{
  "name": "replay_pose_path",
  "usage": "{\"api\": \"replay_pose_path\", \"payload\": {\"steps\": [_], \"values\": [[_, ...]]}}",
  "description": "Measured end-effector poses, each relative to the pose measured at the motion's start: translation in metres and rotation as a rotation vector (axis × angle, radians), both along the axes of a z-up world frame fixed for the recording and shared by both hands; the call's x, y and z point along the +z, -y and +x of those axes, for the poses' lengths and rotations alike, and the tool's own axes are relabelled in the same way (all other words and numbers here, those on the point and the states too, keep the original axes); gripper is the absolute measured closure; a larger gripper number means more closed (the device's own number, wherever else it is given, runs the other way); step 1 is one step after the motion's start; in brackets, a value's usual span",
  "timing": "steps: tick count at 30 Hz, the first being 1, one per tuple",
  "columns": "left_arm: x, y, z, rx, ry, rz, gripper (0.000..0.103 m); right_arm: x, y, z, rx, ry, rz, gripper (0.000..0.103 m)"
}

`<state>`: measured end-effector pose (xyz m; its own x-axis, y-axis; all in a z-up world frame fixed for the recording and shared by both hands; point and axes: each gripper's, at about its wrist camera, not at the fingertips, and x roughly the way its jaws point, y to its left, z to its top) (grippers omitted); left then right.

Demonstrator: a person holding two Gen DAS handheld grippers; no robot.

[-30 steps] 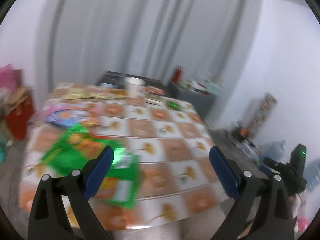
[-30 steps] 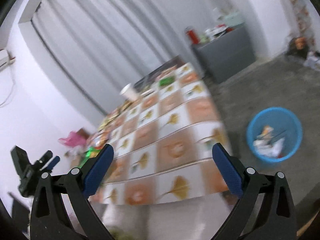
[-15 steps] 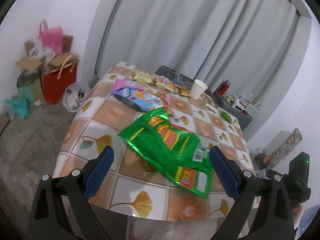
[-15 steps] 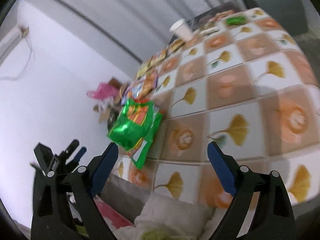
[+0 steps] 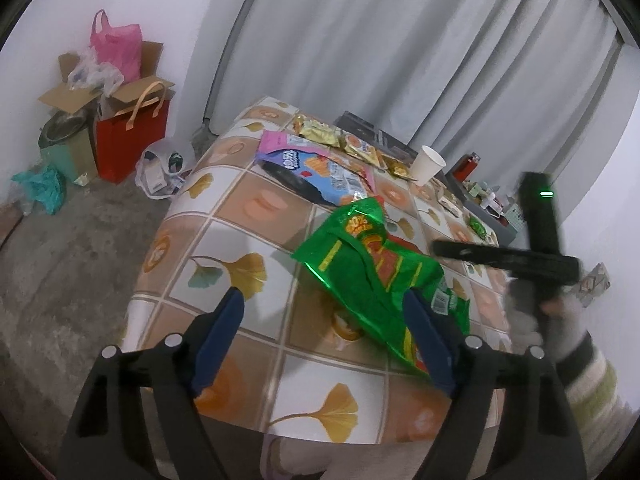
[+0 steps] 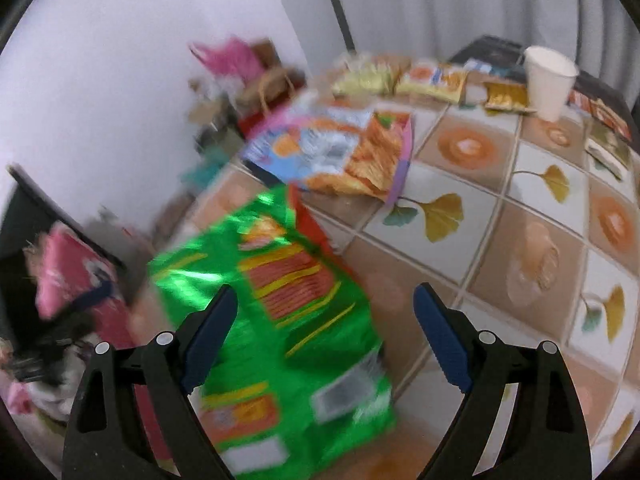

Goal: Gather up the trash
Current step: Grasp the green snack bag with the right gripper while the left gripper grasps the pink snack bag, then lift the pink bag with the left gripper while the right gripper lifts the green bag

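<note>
Green snack bag (image 5: 372, 276) lies flat, long axis toward the table's near edge, both tools narrowing yet unclamped.

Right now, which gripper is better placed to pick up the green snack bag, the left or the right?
Probably the right gripper: the green snack bag lies between its open fingers. The left gripper, also open, frames mostly bare tablecloth, with the bag beside its right finger.
</note>
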<state>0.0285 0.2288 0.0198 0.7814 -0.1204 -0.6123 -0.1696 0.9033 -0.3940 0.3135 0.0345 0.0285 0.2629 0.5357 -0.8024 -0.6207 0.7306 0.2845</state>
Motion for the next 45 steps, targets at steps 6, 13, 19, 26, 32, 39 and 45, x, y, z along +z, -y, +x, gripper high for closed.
{"api": "replay_pose_path", "payload": {"steps": [6,13,19,26,32,39,45], "values": [[0.01,-0.015,0.023,-0.009,0.006,0.028,0.028,-0.033,-0.023,-0.021,0.124,0.007,-0.162,0.055],[0.028,-0.016,0.094,-0.087,0.023,0.116,0.03,-0.036,-0.011,-0.068,0.116,0.118,-0.236,0.088],[0.037,-0.017,0.19,-0.108,0.006,0.182,0.03,-0.035,0.041,-0.087,-0.062,0.118,-0.237,0.089],[0.003,-0.007,0.317,-0.141,-0.123,0.342,0.03,-0.037,0.151,-0.107,-0.419,-0.013,-0.09,0.091],[-0.03,-0.015,0.328,-0.119,-0.262,0.298,0.032,-0.035,0.19,-0.126,-0.557,-0.025,-0.081,0.092],[-0.03,0.026,0.248,-0.177,-0.329,0.138,0.032,-0.036,0.202,-0.125,-0.568,-0.023,-0.053,0.092],[-0.032,0.067,0.169,-0.242,-0.315,-0.072,0.032,-0.039,0.209,-0.133,-0.572,-0.029,-0.015,0.092]]}}
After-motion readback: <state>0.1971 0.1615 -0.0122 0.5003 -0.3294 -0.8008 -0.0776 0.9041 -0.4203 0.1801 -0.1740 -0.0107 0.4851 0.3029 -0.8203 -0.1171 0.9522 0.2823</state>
